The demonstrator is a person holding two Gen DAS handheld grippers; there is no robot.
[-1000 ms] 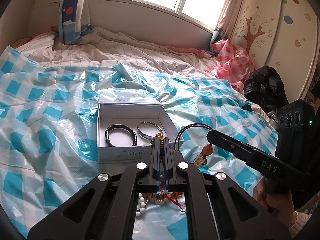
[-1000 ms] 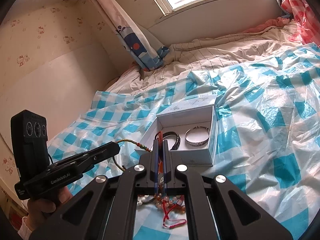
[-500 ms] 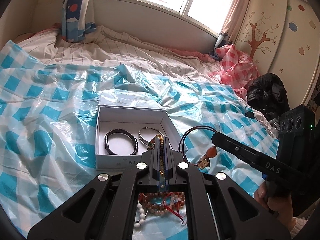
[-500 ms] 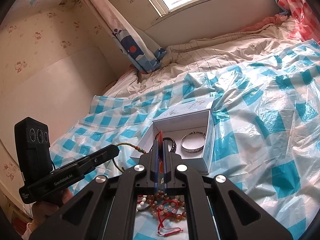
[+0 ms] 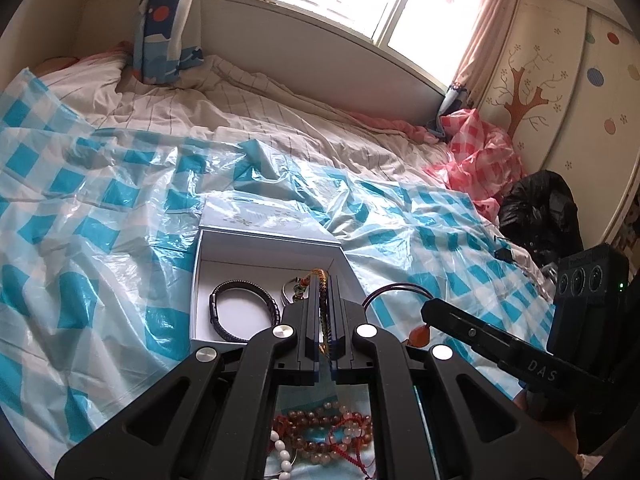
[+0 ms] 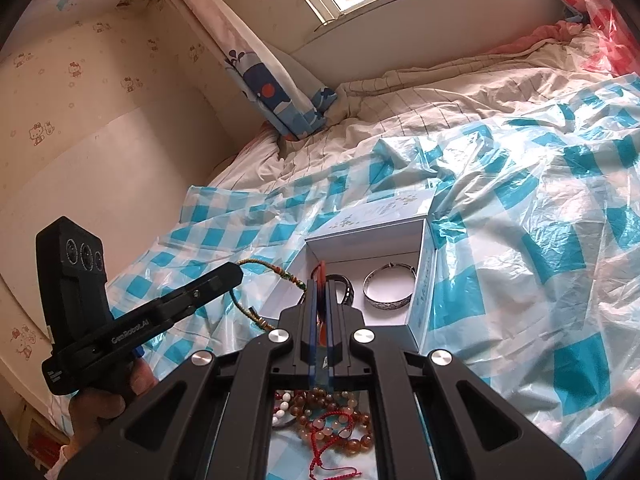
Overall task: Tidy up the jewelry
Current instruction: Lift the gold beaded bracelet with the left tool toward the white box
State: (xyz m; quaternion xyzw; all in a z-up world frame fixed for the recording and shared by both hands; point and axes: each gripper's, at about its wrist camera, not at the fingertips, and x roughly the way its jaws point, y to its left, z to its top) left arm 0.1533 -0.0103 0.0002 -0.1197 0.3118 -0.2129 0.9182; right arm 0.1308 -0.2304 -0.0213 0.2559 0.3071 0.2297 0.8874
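Observation:
A white open box lies on the bed and holds a dark braided bracelet and a silver bangle. My left gripper is shut on a multicoloured woven cord bracelet, held over the box's near edge. My right gripper is shut on a dark cord with an orange bead and a loop, just right of the box. Loose bead bracelets lie below both grippers.
A blue-and-white checked plastic sheet covers the bed. The box lid lies behind the box. A black bag and a red checked bag sit at the right. A wall, a curtain and a window are behind.
Both grippers have risen and moved forward toward the box, each carrying its cord. More of the loose bead pile shows beneath them.

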